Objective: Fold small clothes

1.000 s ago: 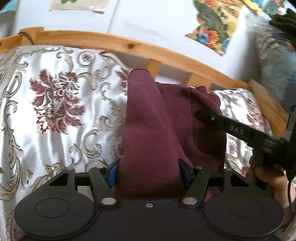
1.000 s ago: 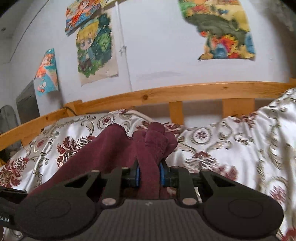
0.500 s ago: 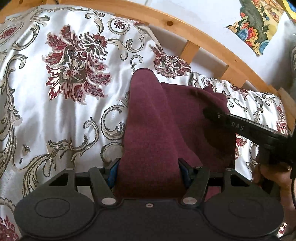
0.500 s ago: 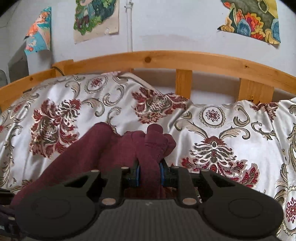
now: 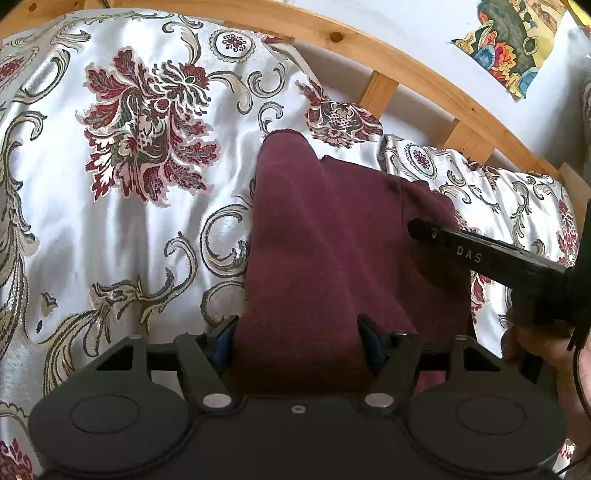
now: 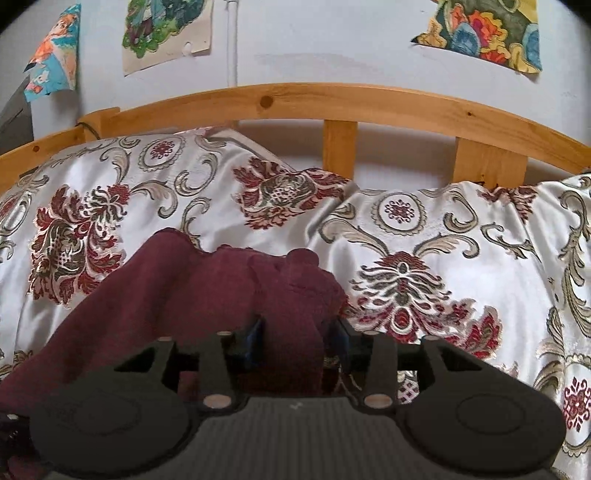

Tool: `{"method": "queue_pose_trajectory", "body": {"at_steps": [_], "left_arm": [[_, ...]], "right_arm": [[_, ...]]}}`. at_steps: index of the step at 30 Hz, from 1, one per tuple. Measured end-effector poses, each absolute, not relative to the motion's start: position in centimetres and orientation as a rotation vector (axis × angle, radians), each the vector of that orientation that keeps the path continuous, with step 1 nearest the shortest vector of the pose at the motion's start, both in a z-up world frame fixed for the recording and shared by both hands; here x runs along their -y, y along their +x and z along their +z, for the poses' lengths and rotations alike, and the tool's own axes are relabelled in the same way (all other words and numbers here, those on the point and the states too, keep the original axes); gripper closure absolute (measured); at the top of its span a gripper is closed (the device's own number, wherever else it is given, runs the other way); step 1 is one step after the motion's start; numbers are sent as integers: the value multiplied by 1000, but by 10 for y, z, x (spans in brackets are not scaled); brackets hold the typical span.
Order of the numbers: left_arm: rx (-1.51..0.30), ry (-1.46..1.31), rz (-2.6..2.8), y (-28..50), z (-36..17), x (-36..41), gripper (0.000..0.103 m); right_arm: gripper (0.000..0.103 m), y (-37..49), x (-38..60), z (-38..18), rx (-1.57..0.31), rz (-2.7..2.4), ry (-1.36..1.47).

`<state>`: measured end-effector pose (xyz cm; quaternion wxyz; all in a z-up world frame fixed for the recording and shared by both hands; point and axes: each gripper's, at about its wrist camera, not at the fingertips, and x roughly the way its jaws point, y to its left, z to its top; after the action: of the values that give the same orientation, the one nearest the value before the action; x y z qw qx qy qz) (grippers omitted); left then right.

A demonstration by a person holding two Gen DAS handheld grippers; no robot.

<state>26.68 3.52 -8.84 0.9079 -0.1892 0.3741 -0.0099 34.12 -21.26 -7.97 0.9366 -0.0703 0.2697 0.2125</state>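
A maroon knit garment [image 5: 317, 236] lies on the floral bedspread and runs back between the fingers of my left gripper [image 5: 297, 339]. Its jaws stand wide, with cloth filling the gap; the grip itself is hidden. In the right wrist view the same garment [image 6: 207, 291] bunches up between the fingers of my right gripper [image 6: 297, 339], whose jaws have parted and sit loose around the fold. The right gripper's black finger [image 5: 480, 254] shows in the left wrist view, resting on the garment's right side.
A white satin bedspread [image 5: 122, 206] with red and gold flowers covers the bed. A wooden bed rail [image 6: 295, 107] runs along the far side, with slats below it. Posters [image 6: 166, 29] hang on the wall behind.
Both grippers have come down and forward toward the bed, laying the garment onto the bedspread. The right gripper's jaws have opened wider around the fold.
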Motion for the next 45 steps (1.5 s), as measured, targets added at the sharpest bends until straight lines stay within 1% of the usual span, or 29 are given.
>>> {"method": "queue_pose_trajectory", "body": {"at_steps": [2,9,11,14,17,18,20,21,22,23,26,28,34,36,38,44,45], "left_arm": [[-775,-393,-23,267,-89,-36,33],[-782,-407,-25,267,-89,-38,31],[-780,-403,-21,266,-89,-38,29],[-779,-401,-18,266,-88,-38,28],[-779,-412,-14,265,-88,-38,27],[-780,-414,-13,265,-88,-39,27],[-780,-418,-12,265,-89,-39,27],[-781,-420,-12,265,-89,-39,27],[-781,-420,-12,265,-89,-38,27],[-782,-419,-12,264,-89,-38,27],[-782,-419,-17,265,-88,-38,28],[-782,-421,-18,264,-88,-38,28],[-784,-437,-23,263,-89,-41,26],[-785,-438,-20,261,-87,-43,23],[-782,-434,-7,259,-84,-45,17],[-780,-433,19,248,-74,-50,14],[-779,-427,23,245,-72,-51,14]], "right_arm": [[50,341,214,-80,-555,424,-144],[36,336,212,-79,-529,387,-187],[30,334,213,-79,-524,380,-188],[26,330,218,-79,-523,384,-173],[27,323,223,-78,-514,402,-157],[27,321,224,-78,-515,412,-160],[40,317,224,-79,-515,428,-181],[45,316,223,-80,-518,436,-190],[54,315,222,-80,-522,448,-193],[68,315,220,-80,-526,462,-196],[86,313,213,-79,-519,459,-229],[88,314,211,-76,-505,451,-234],[88,320,212,-80,-517,424,-233],[88,318,212,-82,-512,418,-234],[88,316,212,-82,-504,411,-239],[88,314,209,-83,-493,392,-269],[85,315,211,-82,-501,388,-252]]}}
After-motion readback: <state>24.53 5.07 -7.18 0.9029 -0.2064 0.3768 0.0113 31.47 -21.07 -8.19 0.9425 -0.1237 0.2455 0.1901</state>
